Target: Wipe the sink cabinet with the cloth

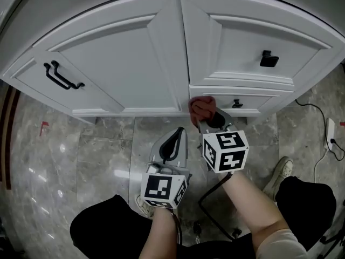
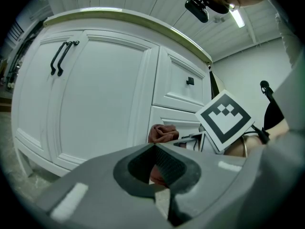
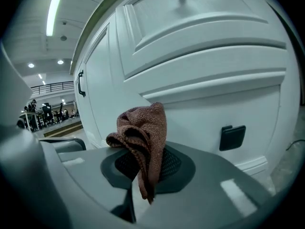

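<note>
The white sink cabinet [image 1: 161,47] fills the top of the head view. A reddish-brown cloth [image 1: 202,108] is bunched against the top left corner of the lower drawer [image 1: 259,97], beside the door edge. My right gripper [image 1: 208,121] is shut on the cloth just below that spot. In the right gripper view the cloth [image 3: 141,130] stands up out of the closed jaws of the right gripper [image 3: 143,171], close to the drawer front. My left gripper [image 1: 178,138] hangs lower and to the left, shut and empty. The left gripper view shows the cloth [image 2: 162,132] ahead.
Black handles [image 1: 62,75] sit on the left door, and black knobs on the upper drawer [image 1: 268,59] and lower drawer [image 1: 236,103]. A cable and white power strip [image 1: 330,134] lie on the marble floor at right. A shoe [image 1: 280,172] stands by my right arm.
</note>
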`<action>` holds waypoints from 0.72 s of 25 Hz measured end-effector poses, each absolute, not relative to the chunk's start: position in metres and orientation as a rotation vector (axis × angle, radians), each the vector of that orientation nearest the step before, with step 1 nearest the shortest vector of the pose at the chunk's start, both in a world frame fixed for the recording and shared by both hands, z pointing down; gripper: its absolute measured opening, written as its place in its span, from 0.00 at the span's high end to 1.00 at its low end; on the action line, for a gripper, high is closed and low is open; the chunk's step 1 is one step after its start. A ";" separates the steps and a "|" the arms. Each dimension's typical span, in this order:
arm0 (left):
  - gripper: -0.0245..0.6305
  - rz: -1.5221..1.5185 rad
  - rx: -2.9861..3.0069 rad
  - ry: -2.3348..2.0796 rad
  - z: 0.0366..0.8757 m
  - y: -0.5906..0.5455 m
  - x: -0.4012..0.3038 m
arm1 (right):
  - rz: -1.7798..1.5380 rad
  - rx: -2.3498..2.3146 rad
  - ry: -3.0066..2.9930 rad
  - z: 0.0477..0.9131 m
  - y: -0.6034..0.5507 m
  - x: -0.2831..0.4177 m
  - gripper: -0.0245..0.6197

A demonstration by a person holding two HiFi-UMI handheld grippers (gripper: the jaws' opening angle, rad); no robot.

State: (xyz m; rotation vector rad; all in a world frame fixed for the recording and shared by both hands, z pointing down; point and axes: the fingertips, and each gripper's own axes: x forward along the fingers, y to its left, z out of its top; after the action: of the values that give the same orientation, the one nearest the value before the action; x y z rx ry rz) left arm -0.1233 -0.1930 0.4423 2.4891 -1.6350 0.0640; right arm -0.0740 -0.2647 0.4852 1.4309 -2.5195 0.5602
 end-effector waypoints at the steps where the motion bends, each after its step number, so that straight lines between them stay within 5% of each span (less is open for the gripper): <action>1: 0.96 0.066 2.491 -1.630 0.443 -0.193 -0.122 | 0.565 1.435 -2.518 0.486 -0.266 -0.071 0.84; 18: 0.96 0.070 2.544 -1.565 0.440 -0.197 -0.092 | 0.790 1.659 -2.376 0.502 -0.273 -0.006 0.84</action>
State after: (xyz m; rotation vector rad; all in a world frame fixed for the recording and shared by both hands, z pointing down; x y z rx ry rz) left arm -0.0918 -0.1968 0.4398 2.5435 -1.5648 0.0703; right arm -0.0058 -0.2726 0.5021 1.6594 -2.3764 0.7899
